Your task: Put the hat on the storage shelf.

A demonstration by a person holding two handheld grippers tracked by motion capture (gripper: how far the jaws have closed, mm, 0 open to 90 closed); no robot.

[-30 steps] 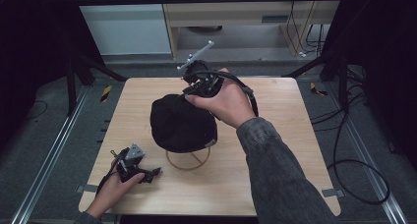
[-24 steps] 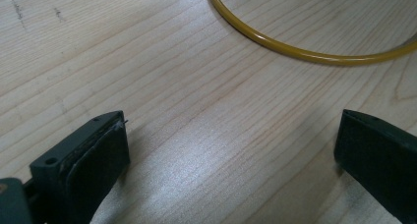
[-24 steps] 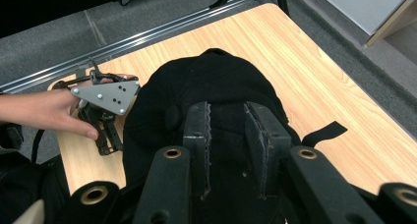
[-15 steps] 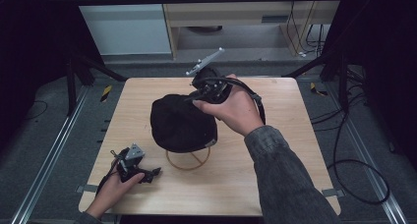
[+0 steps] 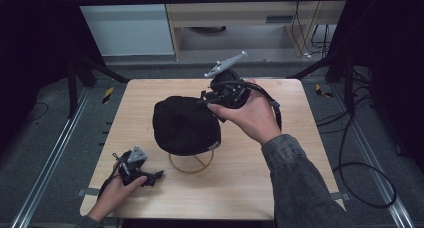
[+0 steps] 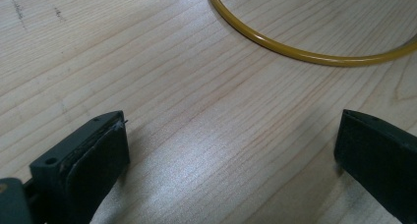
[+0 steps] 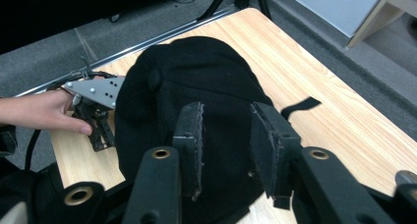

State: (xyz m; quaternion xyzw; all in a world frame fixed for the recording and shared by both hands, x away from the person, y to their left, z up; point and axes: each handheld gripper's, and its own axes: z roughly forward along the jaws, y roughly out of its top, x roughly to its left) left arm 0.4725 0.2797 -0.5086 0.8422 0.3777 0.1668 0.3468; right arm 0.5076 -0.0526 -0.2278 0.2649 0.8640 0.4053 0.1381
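Resting on one table (image 5: 280, 183): one black cap (image 5: 184, 125), one yellow ring (image 5: 192, 164), two grippers.

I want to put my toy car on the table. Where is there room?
The bare wood right of the black cap, toward the table's right edge, is free, though the person's right sleeve hangs over part. The far left corner is free too. Near the yellow ring and left gripper it's crowded.

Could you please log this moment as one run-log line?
left gripper: open, low over the table near the yellow ring | right gripper: open, raised above the black cap | cap: on its stand
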